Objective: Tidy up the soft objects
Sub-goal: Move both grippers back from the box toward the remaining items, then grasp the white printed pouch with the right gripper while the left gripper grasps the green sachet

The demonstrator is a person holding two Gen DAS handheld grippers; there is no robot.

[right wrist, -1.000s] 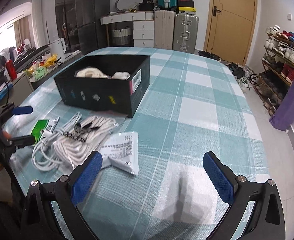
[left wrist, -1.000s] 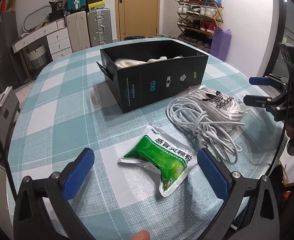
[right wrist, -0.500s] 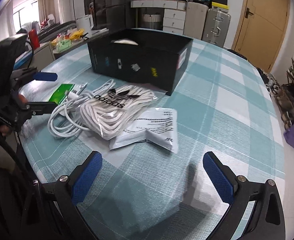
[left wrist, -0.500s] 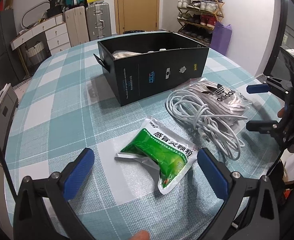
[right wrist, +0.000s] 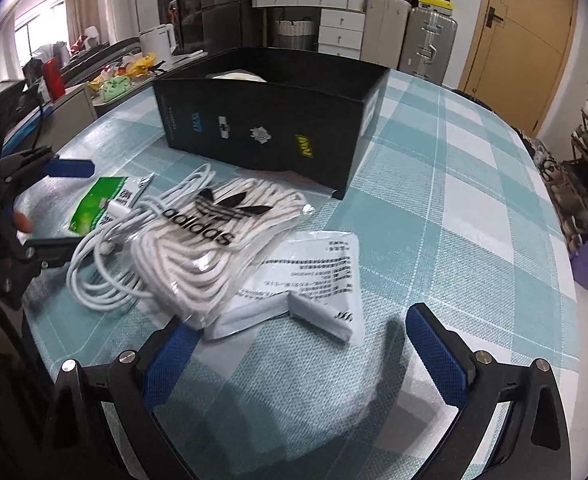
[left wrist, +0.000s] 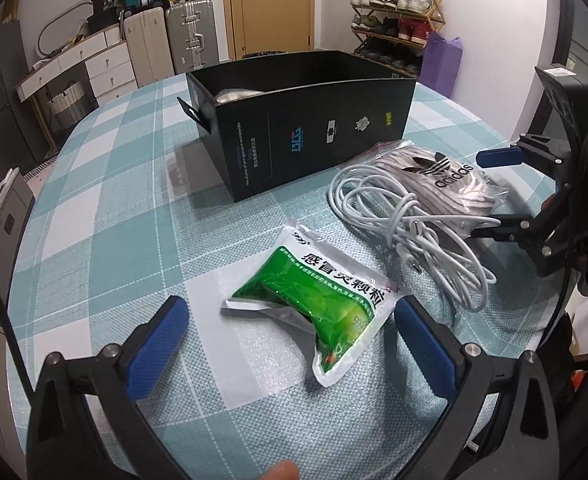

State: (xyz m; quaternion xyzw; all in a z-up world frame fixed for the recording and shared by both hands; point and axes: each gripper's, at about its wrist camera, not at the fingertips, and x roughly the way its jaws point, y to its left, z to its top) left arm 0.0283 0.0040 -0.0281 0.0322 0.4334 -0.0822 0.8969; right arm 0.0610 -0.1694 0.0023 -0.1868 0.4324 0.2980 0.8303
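Both tongs, left tongs and right tongs, gape wide; left should pinch the green crinkly packet gently.

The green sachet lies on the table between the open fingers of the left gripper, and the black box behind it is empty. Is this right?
Not quite. The green sachet does lie between the open left gripper fingers, but the black box is not empty: the left wrist view shows something pale inside it.
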